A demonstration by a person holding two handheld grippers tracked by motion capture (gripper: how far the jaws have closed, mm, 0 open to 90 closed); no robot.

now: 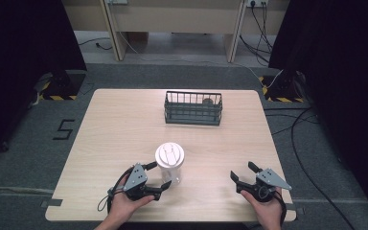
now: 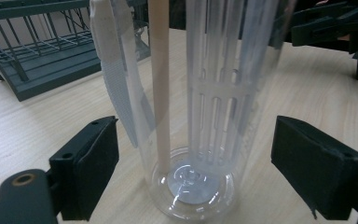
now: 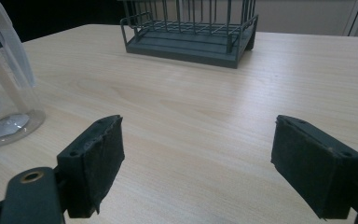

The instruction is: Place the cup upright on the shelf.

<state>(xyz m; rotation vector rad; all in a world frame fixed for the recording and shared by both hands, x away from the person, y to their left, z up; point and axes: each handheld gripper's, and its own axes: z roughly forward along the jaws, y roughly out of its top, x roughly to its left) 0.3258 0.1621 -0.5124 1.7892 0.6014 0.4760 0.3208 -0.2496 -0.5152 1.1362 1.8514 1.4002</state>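
Note:
A clear plastic bottle (image 1: 169, 165) with a white lid stands upright near the table's front, left of centre. My left gripper (image 1: 159, 175) is open, with one jaw on each side of the bottle's lower part. In the left gripper view the bottle (image 2: 191, 140) stands between the two pads with a gap on both sides; a white strap and an inner strainer show through its wall. My right gripper (image 1: 242, 171) is open over bare table at the front right, with nothing between its jaws (image 3: 198, 172). The bottle's base (image 3: 4, 121) sits to its left.
A dark green wire basket (image 1: 193, 108) stands at the back centre of the wooden table (image 1: 120, 129), with a small brownish object (image 1: 207, 101) inside. The basket (image 2: 37, 60) lies beyond the bottle and straight ahead of the right gripper (image 3: 191, 32). Cables trail on the floor to the right.

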